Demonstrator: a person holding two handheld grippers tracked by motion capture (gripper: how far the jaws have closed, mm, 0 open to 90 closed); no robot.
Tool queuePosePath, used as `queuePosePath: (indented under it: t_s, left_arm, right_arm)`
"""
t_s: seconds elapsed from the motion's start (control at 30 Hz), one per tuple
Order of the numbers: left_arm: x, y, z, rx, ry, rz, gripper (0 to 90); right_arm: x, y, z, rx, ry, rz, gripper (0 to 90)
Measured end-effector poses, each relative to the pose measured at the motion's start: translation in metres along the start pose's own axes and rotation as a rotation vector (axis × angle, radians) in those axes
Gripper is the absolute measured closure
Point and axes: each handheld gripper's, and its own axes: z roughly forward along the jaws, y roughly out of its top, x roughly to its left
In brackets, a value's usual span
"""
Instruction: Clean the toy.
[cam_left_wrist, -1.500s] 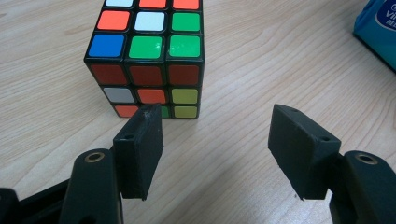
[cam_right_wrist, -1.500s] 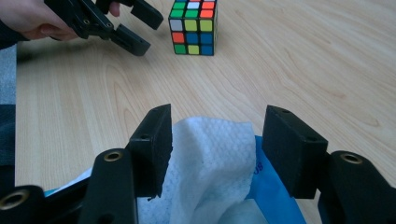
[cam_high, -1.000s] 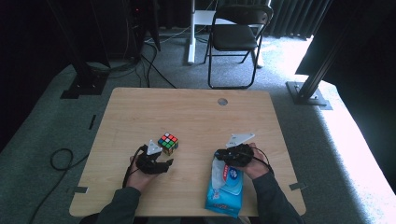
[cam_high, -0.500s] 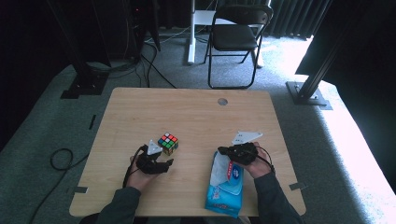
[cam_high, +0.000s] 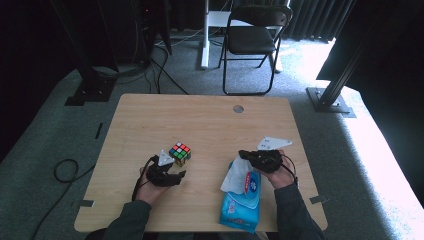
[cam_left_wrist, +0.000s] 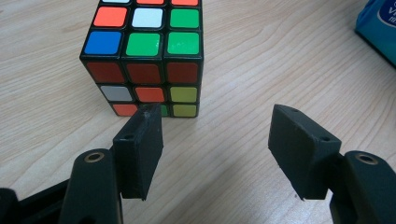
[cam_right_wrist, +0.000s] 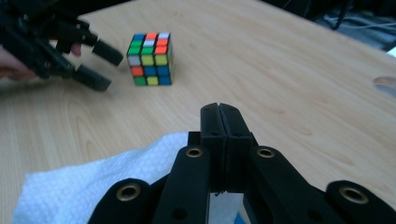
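While the sheet stayed pinched, each part stood thus:
Wet-wipe pack (cam_high: 240, 207): near right, unheld; pulling slowly should keep it down.
Right gripper (cam_right_wrist: 219, 112): jaws together on wipe (cam_right_wrist: 93, 186).
Left gripper (cam_left_wrist: 215, 135): jaws apart, empty.
Rubik's cube (cam_left_wrist: 144, 56): just beyond.

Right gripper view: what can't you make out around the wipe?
- Wipe: its pinched part is hidden behind the right gripper fingers; grip unconfirmed.
- Wipes pack: label too small in the high view; its near end cut by the bottom edge.
- Cube: far side cropped by the top edge of the left gripper view.
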Motion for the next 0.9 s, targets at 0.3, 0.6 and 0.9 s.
queuePosePath:
  t_s: [0.3,0.6,0.9]
  left_arm:
    - [0.000,0.000,0.001,0.002,-0.001,0.000,35.6]
    - [0.000,0.000,0.001,-0.002,0.000,-0.003,35.5]
    - [0.000,0.000,0.000,0.000,0.001,-0.001,35.4]
  right_arm:
    - [-0.006,0.002,-0.013,-0.079,-0.067,0.021,90.0]
    - [-0.019,-0.001,-0.028,-0.145,-0.187,0.101,90.0]
    - [-0.025,-0.006,-0.022,-0.088,-0.121,0.135,77.4]
